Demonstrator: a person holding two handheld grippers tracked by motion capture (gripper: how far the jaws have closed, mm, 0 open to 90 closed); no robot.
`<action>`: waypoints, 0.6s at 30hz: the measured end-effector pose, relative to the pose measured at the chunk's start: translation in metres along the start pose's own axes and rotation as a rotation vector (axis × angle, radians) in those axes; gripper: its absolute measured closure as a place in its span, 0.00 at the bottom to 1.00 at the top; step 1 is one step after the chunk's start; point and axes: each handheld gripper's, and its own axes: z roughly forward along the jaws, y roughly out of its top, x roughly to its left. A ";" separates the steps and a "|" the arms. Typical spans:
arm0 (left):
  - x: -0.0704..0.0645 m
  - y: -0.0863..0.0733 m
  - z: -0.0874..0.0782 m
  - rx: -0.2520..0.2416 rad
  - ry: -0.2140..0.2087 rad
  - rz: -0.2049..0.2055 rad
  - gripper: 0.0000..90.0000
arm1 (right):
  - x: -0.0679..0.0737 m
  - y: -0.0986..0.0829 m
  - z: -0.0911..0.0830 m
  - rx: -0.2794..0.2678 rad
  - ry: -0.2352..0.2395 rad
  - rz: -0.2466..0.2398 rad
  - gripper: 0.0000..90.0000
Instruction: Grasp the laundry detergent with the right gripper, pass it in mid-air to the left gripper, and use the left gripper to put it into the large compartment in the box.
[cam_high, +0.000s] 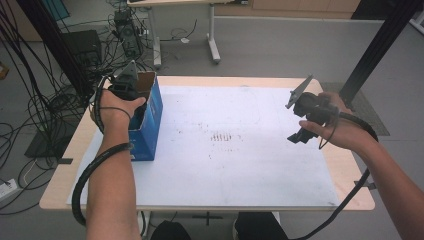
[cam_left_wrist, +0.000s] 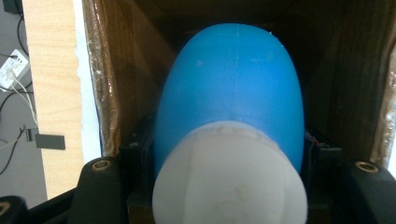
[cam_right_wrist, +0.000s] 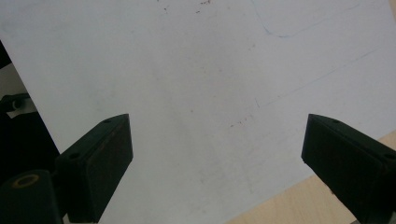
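A blue egg-shaped object (cam_left_wrist: 229, 84) with a white rounded end (cam_left_wrist: 229, 182) sits between the jaws of my left gripper (cam_left_wrist: 229, 147), which is shut on it. The object hangs inside an open cardboard box (cam_left_wrist: 121, 70), brown inside. In the high view that box (cam_high: 151, 125) is blue outside and stands at the table's left edge, with my left gripper (cam_high: 124, 87) over its opening and the jaws hidden inside. My right gripper (cam_high: 302, 131) is held above the table's right side. Its jaws stand wide open with nothing between them (cam_right_wrist: 217, 158) over the white sheet (cam_right_wrist: 196, 84).
A white sheet (cam_high: 235, 160) covers most of the wooden table (cam_high: 62, 175). Tangled cables (cam_high: 30, 100) and equipment lie on the floor at the left. A black frame post (cam_high: 375, 50) rises at the back right. Another table's legs (cam_high: 214, 47) stand behind.
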 end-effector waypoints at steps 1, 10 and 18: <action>0.000 0.000 0.000 -0.002 -0.001 -0.002 0.41 | 0.000 0.000 0.000 -0.001 0.001 -0.001 0.10; 0.002 0.000 0.001 -0.003 -0.003 -0.009 0.41 | 0.001 0.003 -0.003 -0.004 -0.005 -0.004 0.10; 0.002 0.000 0.001 -0.005 -0.005 -0.012 0.41 | 0.003 0.001 0.000 0.003 0.003 -0.006 0.10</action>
